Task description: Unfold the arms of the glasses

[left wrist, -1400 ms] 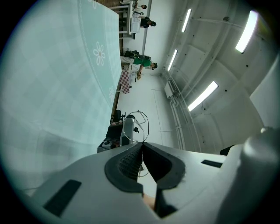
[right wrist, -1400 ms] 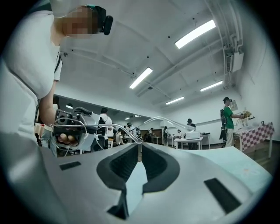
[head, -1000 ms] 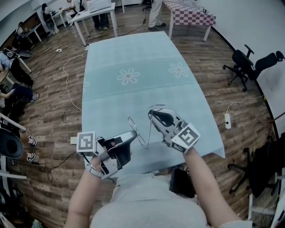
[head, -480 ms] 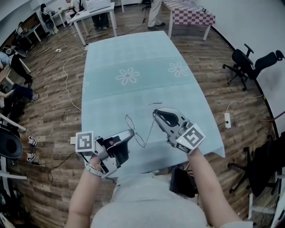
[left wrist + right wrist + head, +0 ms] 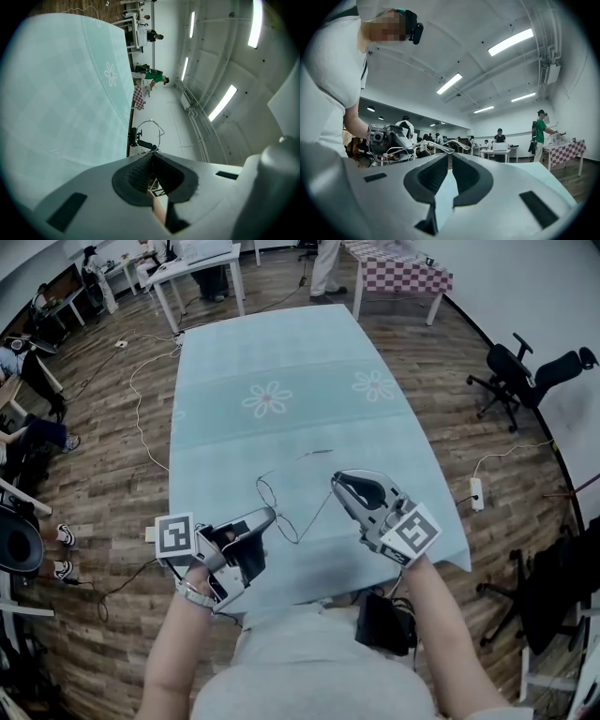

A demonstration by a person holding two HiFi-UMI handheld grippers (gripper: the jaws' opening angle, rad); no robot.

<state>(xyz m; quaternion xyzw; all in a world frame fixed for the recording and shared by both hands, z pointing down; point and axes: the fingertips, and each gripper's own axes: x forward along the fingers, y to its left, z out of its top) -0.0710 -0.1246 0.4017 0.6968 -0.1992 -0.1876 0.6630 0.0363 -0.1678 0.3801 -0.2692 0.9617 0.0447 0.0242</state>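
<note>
Unfolding in hand: glasses (image 5: 278, 512) held in the air between 2 grippers, low over the near end of the tabletop (image 5: 281, 352).
Left hand-held gripper (image 5: 266, 517) has its jaws closed on the wire frame, 1 lens ring standing just past the tips. Right hand-held gripper (image 5: 336, 482) has its jaws narrow, apparently pinching 1 arm (image 5: 317, 515) near its tip; that arm is swung out from the frame. The other arm (image 5: 314, 454) points away toward the far tabletop; its angle is hard to read. Judgement: 1st arm mostly open. Next move likely needs a steady left hold, a release on the right, then a re-grip on arm 2. No container in view.
</note>
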